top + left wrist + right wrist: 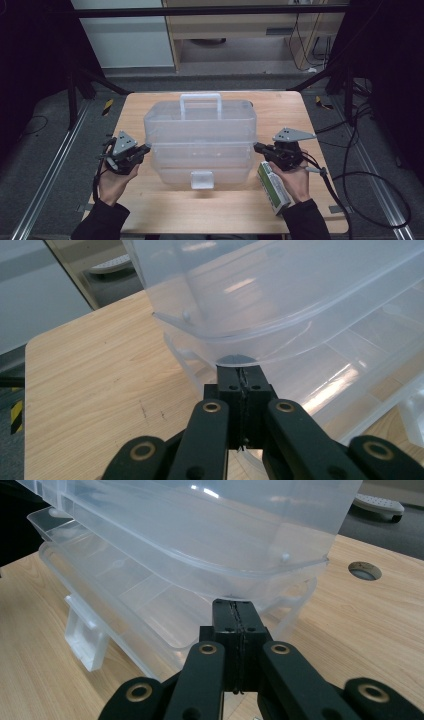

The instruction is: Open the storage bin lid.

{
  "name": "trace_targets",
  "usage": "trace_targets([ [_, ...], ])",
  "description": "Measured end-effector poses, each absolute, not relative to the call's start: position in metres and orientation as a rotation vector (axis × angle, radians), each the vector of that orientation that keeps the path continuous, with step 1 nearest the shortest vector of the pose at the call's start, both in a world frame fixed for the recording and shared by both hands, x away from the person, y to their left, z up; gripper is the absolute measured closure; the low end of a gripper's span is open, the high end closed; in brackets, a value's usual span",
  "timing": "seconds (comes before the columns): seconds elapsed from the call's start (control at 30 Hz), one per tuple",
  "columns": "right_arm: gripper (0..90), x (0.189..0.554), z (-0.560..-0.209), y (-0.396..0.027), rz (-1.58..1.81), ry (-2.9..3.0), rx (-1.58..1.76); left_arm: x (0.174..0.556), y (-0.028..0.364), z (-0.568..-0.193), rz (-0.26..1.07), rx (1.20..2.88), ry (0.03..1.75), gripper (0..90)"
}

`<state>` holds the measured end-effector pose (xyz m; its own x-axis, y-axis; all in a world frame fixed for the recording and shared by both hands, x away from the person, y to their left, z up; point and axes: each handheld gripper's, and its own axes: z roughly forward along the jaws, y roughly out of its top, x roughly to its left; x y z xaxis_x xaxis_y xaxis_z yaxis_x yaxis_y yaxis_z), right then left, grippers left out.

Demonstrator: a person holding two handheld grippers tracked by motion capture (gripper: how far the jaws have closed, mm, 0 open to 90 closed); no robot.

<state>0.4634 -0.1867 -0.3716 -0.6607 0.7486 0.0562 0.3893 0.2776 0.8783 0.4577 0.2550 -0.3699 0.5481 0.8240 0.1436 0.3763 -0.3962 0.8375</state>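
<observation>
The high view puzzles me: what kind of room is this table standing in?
Probably a lab or recording workspace rather than a home. A small wooden table stands alone on grey carpet, dark metal frame bars run around it, and loose black cables trail across the floor at the right.

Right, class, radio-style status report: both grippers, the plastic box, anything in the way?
Left gripper shut, tip at the clear box's left side. Right gripper shut, tip at its right side. Lid raised. Green carton lies under the right hand.
</observation>
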Motion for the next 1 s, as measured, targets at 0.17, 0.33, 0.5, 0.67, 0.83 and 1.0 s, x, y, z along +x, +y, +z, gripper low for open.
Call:
trace_targets([
  [0.17, 90.0, 0.4645, -0.3695, -0.1867, 1.344, 2.172, 1.032, 0.4592, 0.2546, -0.3675, 0.721, 1.987, 0.969, 89.3],
  [0.33, 90.0, 0.4655, -0.3693, -0.1858, 1.354, 2.165, 1.034, 0.4604, 0.2550, -0.3658, 0.725, 1.982, 0.965, 89.3],
  [0.5, 90.0, 0.4660, -0.3689, -0.1846, 1.375, 2.153, 1.022, 0.4619, 0.2550, -0.3649, 0.733, 1.975, 0.962, 89.3],
  [0.67, 90.0, 0.4659, -0.3692, -0.1835, 1.383, 2.140, 1.019, 0.4642, 0.2556, -0.3651, 0.732, 1.972, 0.967, 89.3],
  [0.83, 90.0, 0.4659, -0.3694, -0.1832, 1.387, 2.131, 1.015, 0.4646, 0.2552, -0.3653, 0.738, 1.975, 0.965, 89.2],
  [1.0, 90.0, 0.4664, -0.3697, -0.1839, 1.394, 2.128, 1.012, 0.4610, 0.2531, -0.3710, 0.794, 2.001, 0.973, 83.7],
])
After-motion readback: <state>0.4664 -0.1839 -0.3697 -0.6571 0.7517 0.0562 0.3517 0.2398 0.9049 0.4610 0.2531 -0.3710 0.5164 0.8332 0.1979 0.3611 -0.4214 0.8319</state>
